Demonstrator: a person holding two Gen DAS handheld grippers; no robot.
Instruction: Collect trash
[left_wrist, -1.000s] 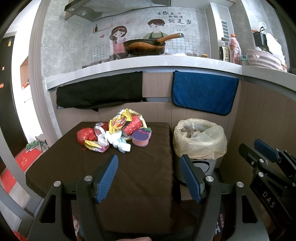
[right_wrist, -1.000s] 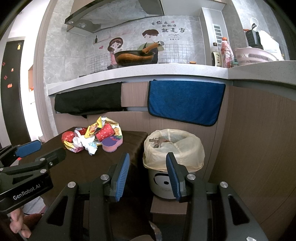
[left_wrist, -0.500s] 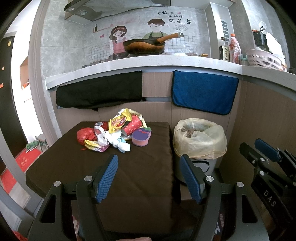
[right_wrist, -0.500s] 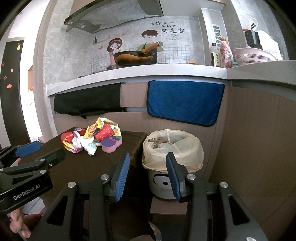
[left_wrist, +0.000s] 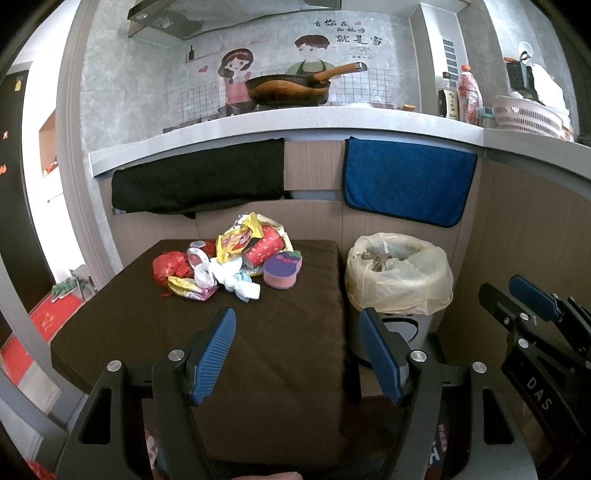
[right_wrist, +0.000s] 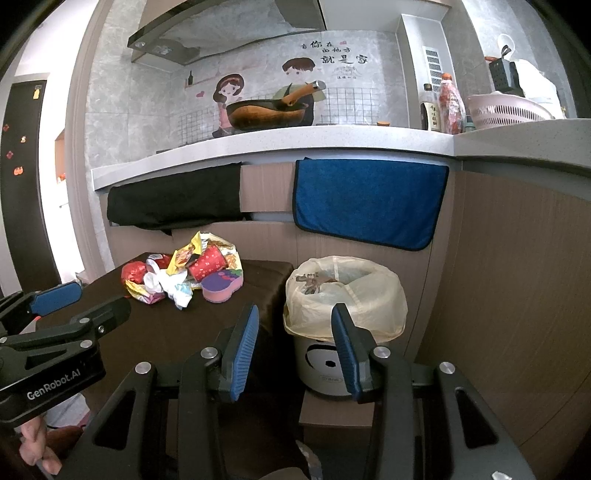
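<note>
A pile of trash (left_wrist: 229, 266) lies at the far side of a dark brown table (left_wrist: 221, 350): a red paper cup (left_wrist: 264, 251), yellow wrappers, a red crumpled bag (left_wrist: 170, 266), white tissue (left_wrist: 236, 282) and a purple-pink sponge (left_wrist: 282, 271). The pile also shows in the right wrist view (right_wrist: 184, 273). A bin lined with a yellowish bag (left_wrist: 399, 284) (right_wrist: 343, 295) stands right of the table. My left gripper (left_wrist: 297, 354) is open and empty over the table's near part. My right gripper (right_wrist: 293, 350) is open and empty, in front of the bin.
A wood-panelled counter wall (left_wrist: 314, 221) backs the table, with a black cloth (left_wrist: 199, 181) and a blue towel (left_wrist: 406, 181) hanging from it. The counter top holds a wok (left_wrist: 288, 90), bottles and a pink basket (left_wrist: 528, 118). A red mat (left_wrist: 48, 317) lies on the floor at left.
Both grippers have held nearly still; the views shift only slightly.
</note>
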